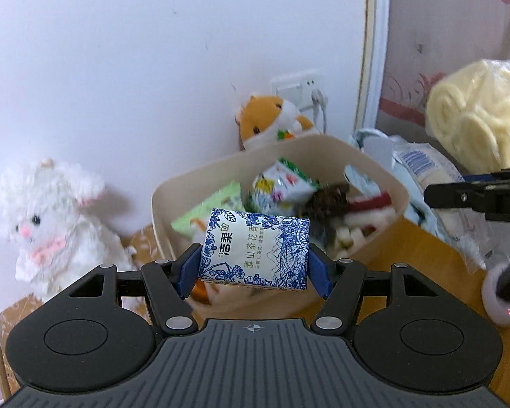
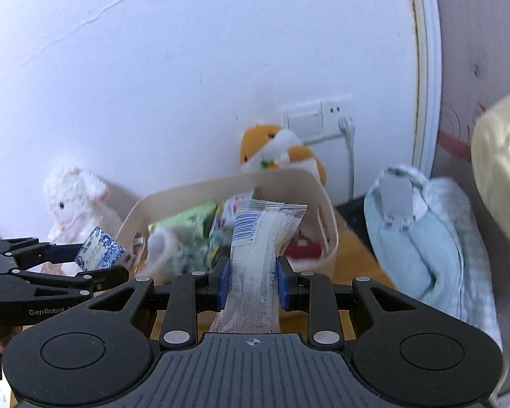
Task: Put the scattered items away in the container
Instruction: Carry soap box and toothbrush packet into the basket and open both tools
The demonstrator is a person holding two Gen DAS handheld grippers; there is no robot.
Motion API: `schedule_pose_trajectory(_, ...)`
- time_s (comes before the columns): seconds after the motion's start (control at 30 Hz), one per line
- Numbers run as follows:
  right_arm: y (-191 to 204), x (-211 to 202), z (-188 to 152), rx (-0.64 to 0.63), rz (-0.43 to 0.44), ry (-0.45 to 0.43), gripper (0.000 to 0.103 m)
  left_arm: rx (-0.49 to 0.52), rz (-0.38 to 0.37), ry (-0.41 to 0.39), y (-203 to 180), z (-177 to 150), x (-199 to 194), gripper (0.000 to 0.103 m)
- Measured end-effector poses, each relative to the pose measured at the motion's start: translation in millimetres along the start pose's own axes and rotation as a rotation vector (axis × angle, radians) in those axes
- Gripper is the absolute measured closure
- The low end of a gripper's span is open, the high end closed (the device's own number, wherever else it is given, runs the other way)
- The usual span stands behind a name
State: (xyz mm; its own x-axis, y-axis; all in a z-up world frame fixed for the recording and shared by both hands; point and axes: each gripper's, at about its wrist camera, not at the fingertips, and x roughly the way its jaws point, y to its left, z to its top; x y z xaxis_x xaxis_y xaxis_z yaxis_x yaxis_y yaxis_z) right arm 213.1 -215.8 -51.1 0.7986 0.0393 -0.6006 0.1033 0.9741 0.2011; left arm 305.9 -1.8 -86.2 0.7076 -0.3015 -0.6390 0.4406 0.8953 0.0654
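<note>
Your left gripper is matt black plastic with blue pads, clamped on a glossy printed-film tissue pack. Your right gripper pinches a crinkly clear plastic packet. The container looks smooth, matt and cream; the table is smooth wood; the white plush toy is fluffy.

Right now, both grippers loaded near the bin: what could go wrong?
1. The left gripper and right gripper converge on one beige plastic bin; they may collide.
2. The clear crinkly plastic packet is pinched mid-length and may slip.
3. The bin is already full; the blue-and-white floral tissue pack may bounce out.
</note>
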Motion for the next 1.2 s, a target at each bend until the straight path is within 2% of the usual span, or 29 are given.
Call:
schedule_pose_trajectory(0.2, -4.3, 23.3, 22.7, -0.084, 0.008, -0.021, 0.077, -0.013, 0.065, -0.010, -8.1, 19.1, 25.0, 0.037)
schedule_pose_trajectory(0.43, -16.3, 62.4, 39.0, -0.156, 0.039, 0.008, 0.077, -0.118, 0.151, 0.043, -8.6, 28.4, 64.9, 0.037)
schedule_pose_trajectory(0.67, -26.1, 107.0, 39.6, -0.217, 0.083, 0.078, 0.077, -0.231, 0.192, 0.112, -7.5, 31.9, 99.9, 0.037)
schedule_pose_trajectory(0.87, -25.9, 126.5, 32.3, -0.263, 0.091, 0.133, 0.076, -0.254, 0.242, 0.142, -12.5, 30.3, 116.9, 0.037)
schedule_pose_trajectory(0.9, -26.3, 128.6, 31.5, -0.267, 0.095, 0.142, 0.074, -0.263, 0.244, 0.147, -12.9, 30.2, 118.3, 0.037)
schedule_pose_trajectory(0.93, -27.2, 129.8, 31.2, -0.269, 0.095, 0.149, 0.065, -0.270, 0.251, 0.152, -13.5, 29.9, 119.3, 0.036)
schedule_pose_trajectory(0.97, -27.8, 130.3, 30.9, -0.270, 0.095, 0.155, 0.061, -0.270, 0.252, 0.158, -14.3, 29.6, 119.7, 0.034)
schedule_pose_trajectory(1.03, -30.0, 129.1, 31.0, -0.263, 0.117, 0.159, 0.042, -0.254, 0.254, 0.169, -17.3, 29.0, 119.0, 0.030)
schedule_pose_trajectory(1.1, -30.2, 123.9, 31.3, -0.267, 0.112, 0.145, 0.031, -0.231, 0.270, 0.171, -20.9, 28.0, 115.6, 0.027)
schedule_pose_trajectory(1.2, -30.8, 113.2, 33.0, -0.261, 0.117, 0.132, 0.024, -0.240, 0.286, 0.166, -22.1, 27.6, 107.1, 0.026)
